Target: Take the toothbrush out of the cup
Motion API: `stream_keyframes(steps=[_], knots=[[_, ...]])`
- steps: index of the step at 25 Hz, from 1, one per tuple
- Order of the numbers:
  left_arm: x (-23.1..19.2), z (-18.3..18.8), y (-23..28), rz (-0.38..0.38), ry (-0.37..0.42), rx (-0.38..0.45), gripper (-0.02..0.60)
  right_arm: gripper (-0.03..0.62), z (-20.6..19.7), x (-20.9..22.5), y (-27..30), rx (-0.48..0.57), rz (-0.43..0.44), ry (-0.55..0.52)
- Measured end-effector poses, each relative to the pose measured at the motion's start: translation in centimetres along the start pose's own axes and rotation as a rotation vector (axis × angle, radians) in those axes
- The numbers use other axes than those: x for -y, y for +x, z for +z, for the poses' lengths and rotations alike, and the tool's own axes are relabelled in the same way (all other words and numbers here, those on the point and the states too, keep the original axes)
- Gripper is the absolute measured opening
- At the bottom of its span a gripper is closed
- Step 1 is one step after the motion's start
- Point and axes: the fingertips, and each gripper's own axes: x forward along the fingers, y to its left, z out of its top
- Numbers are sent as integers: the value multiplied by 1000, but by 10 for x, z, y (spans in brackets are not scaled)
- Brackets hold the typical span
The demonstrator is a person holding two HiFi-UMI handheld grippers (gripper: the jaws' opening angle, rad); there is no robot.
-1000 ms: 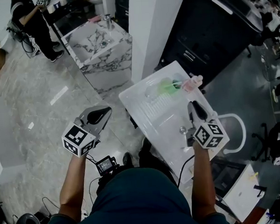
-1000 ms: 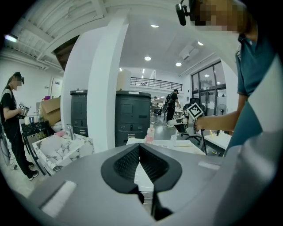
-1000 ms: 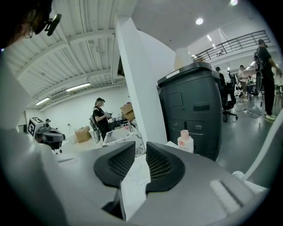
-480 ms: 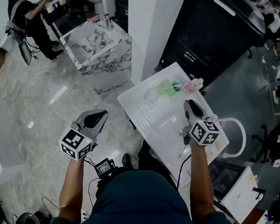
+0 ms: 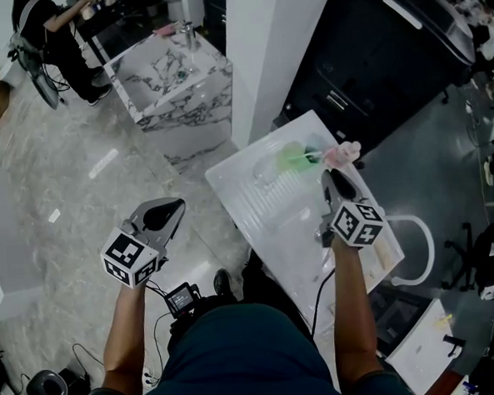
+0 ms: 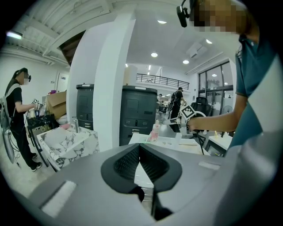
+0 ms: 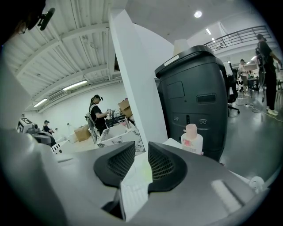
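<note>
A white ridged desk (image 5: 256,209) stood on glossy marble floor (image 5: 61,162) beside a white square pillar (image 5: 263,58). The green translucent cup (image 5: 293,156), its toothbrush indistinct, sat at the desk's far end before the parted, empty right hand-held gripper (image 5: 330,177). The left hand-held gripper (image 5: 177,205) was closed.

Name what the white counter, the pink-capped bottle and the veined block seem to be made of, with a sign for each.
White counter: likely glazed ceramic or moulded resin; smooth, glossy, ridged drainer.
Pink-capped bottle: probably plastic; pale moulded body, matte cap.
Veined block: marble or marble-look; grey veins on white, polished.
</note>
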Motion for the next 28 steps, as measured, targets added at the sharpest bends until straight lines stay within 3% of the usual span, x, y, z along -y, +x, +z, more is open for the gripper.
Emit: stream_keyframes(steps=[28], knots=[[-13, -23, 14, 41, -46, -80, 0, 121, -45, 75, 97, -144, -66, 59]])
